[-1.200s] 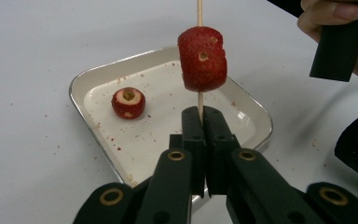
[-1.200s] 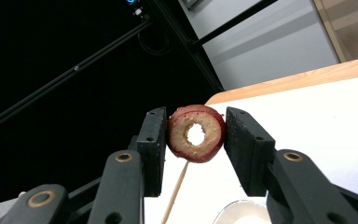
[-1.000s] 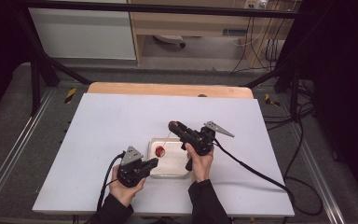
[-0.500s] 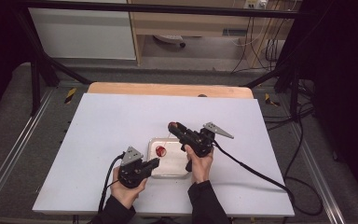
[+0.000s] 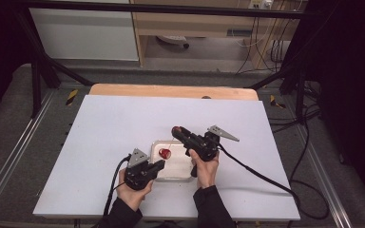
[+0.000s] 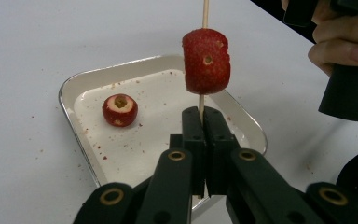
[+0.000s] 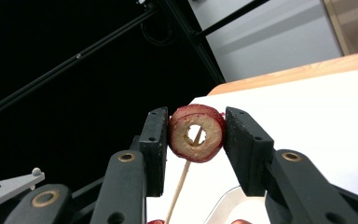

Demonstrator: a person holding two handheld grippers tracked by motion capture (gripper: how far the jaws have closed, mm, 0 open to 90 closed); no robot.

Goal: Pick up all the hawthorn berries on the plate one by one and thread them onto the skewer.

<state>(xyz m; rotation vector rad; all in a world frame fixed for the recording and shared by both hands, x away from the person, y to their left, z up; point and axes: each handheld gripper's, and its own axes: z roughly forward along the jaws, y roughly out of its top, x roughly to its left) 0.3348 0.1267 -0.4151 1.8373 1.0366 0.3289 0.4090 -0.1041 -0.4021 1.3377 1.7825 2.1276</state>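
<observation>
My left gripper (image 6: 204,114) is shut on the lower end of a thin wooden skewer (image 6: 205,13), which stands upright over the metal tray (image 6: 68,120). A red cored fruit piece (image 6: 206,60) is threaded on the skewer just above the jaws. Another cored red piece (image 6: 120,109) lies in the tray. My right gripper (image 7: 196,122) is shut on a red fruit ring (image 7: 196,133), and the skewer (image 7: 182,179) tip passes through its hole. In the high view the left gripper (image 5: 158,166) sits at the tray's (image 5: 178,168) near edge and the right gripper (image 5: 177,131) hovers above its far side.
The white tabletop (image 5: 123,118) spreads around the tray, with a wooden strip (image 5: 171,91) along its far edge. Black cables (image 5: 261,175) trail from both grippers toward the near side. Red crumbs dot the tray and the table beside it.
</observation>
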